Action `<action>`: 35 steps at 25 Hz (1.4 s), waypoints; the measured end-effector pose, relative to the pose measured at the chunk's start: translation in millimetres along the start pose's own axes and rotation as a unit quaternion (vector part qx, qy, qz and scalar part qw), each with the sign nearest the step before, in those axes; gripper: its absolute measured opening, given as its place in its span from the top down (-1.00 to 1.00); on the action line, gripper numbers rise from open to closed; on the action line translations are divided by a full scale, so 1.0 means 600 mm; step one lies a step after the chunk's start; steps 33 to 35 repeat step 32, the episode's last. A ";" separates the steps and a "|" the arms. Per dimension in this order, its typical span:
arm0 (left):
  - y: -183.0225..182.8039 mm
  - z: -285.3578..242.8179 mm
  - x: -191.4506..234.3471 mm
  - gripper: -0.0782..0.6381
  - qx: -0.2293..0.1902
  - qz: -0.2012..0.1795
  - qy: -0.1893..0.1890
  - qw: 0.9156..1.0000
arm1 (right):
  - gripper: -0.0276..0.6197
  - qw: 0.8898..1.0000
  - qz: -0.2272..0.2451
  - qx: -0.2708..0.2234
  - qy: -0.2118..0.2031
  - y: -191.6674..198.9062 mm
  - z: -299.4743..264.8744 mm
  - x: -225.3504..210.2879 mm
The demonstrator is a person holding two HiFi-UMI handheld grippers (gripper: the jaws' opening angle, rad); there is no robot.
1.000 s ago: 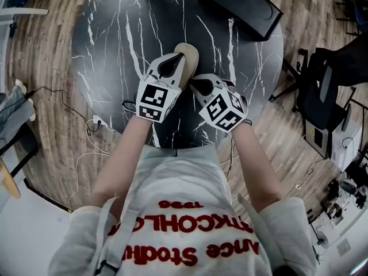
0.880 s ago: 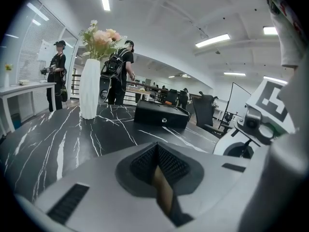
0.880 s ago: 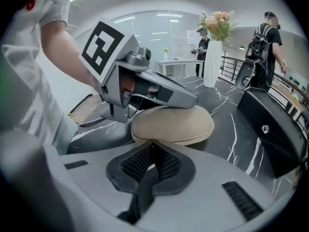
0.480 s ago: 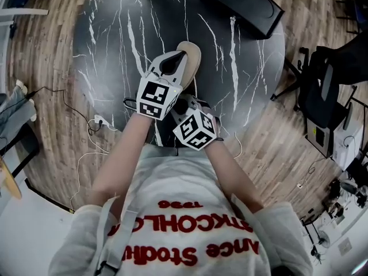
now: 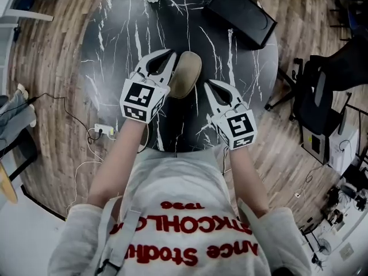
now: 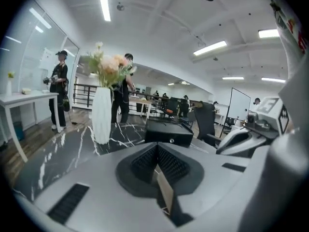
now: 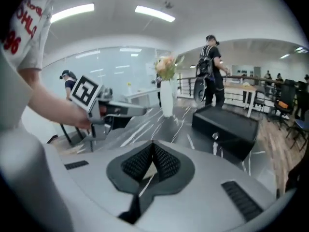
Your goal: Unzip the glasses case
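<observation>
Left gripper (image 5: 167,56) fingers grasp the case (image 5: 186,73): hold it steady. Open the clenched, empty right gripper (image 5: 210,84) before taking the zip.

R tongs (image 5: 211,87) off case (image 5: 185,73) (swung rt), raised

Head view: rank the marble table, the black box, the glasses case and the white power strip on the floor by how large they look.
1. marble table
2. black box
3. glasses case
4. power strip, which looks smallest, though it lies farther from the camera than the rest, so its real size is unsure.
</observation>
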State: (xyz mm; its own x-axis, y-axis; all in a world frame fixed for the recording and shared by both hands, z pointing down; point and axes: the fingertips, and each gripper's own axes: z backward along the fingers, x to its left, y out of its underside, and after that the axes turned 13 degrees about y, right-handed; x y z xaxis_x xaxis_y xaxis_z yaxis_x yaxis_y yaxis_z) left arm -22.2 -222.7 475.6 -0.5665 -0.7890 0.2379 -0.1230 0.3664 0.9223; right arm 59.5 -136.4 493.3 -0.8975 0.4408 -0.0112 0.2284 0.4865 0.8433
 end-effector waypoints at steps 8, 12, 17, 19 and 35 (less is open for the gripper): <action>-0.185 0.116 0.003 0.78 -0.096 -0.063 -0.069 0.991 | 0.87 0.975 -0.057 -0.201 0.075 -0.264 0.109 -0.068; -0.260 0.163 -0.007 0.78 -0.127 -0.087 -0.088 0.984 | 0.87 0.960 -0.047 -0.259 0.094 -0.347 0.167 -0.069; -0.338 0.215 -0.028 0.78 -0.164 -0.110 -0.102 0.975 | 0.87 0.952 -0.005 -0.289 0.105 -0.403 0.203 -0.052; -0.362 0.231 -0.038 0.78 -0.178 -0.125 -0.106 0.970 | 0.87 0.948 -0.002 -0.302 0.105 -0.419 0.214 -0.048; -0.424 0.301 -0.085 0.78 -0.224 -0.147 -0.125 0.955 | 0.87 0.933 0.008 -0.342 0.114 -0.483 0.280 -0.024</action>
